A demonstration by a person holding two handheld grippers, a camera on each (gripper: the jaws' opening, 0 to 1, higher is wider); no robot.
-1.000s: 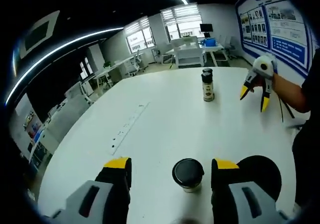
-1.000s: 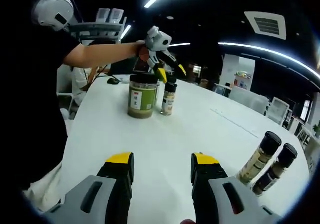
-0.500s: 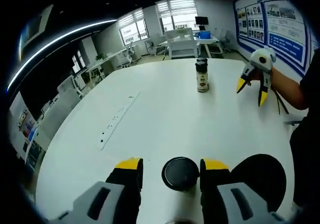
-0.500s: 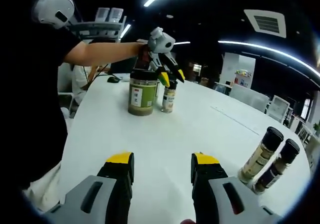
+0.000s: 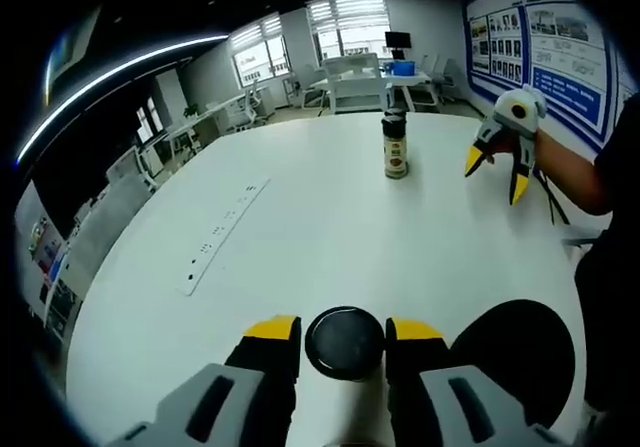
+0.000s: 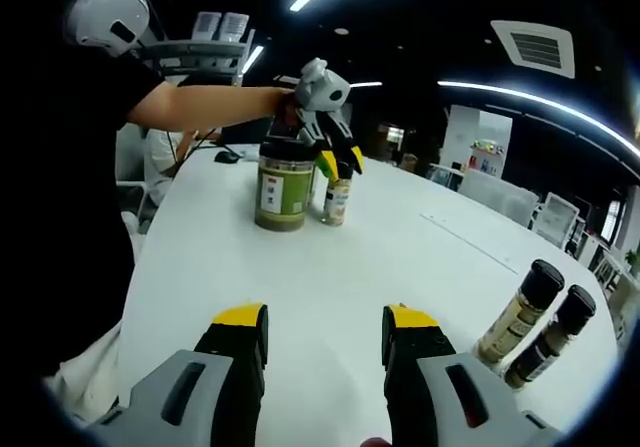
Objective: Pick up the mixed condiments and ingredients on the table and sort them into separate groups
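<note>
Black-capped small jar (image 5: pixel 345 342) sits between the left claw (image 5: pixel 343 339) tips in the left gripper view; jaws hug the cap, firm contact can't be told. Rigid, light, likely smooth: grip is best taken below the cap, on the body. Right gripper view: right claw (image 6: pixel 325 329) is spread, nothing held, over bare tabletop (image 6: pixel 330 257). Two spice bottles (image 6: pixel 535 319) stand to its right; wide jar (image 6: pixel 283 187) touches the small jar.
</note>
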